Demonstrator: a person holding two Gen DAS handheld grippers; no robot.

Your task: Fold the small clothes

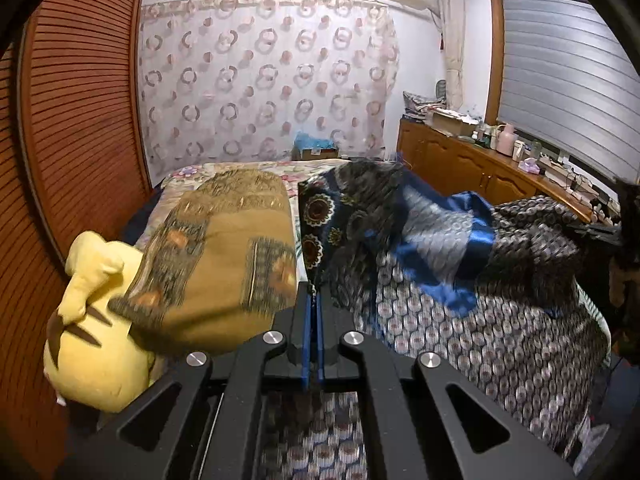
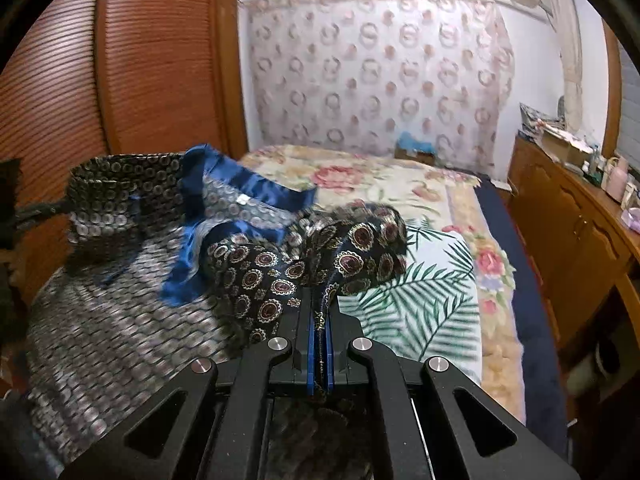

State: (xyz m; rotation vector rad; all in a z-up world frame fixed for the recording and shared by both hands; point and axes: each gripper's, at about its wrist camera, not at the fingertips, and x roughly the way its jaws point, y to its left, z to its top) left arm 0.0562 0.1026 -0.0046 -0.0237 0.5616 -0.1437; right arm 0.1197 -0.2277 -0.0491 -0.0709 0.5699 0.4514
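A satin patterned garment point(image 1: 460, 288), dark with round medallions, grey dotted inside and blue trim, hangs between both grippers above the bed. My left gripper point(image 1: 314, 292) is shut on one edge of it. My right gripper point(image 2: 319, 308) is shut on another edge, where the medallion fabric point(image 2: 280, 276) bunches. The garment spreads to the left in the right wrist view, blurred by motion. The other gripper shows dimly at the right edge of the left wrist view point(image 1: 624, 240) and at the left edge of the right wrist view point(image 2: 16, 216).
The bed point(image 2: 440, 216) has a floral cover and a palm-leaf cloth point(image 2: 432, 292). A brown patterned pillow point(image 1: 224, 248) and a yellow plush toy point(image 1: 92, 320) lie at the left. A wooden louvred wardrobe point(image 1: 80, 120) stands left; a wooden cabinet point(image 1: 472, 160) with bottles stands right.
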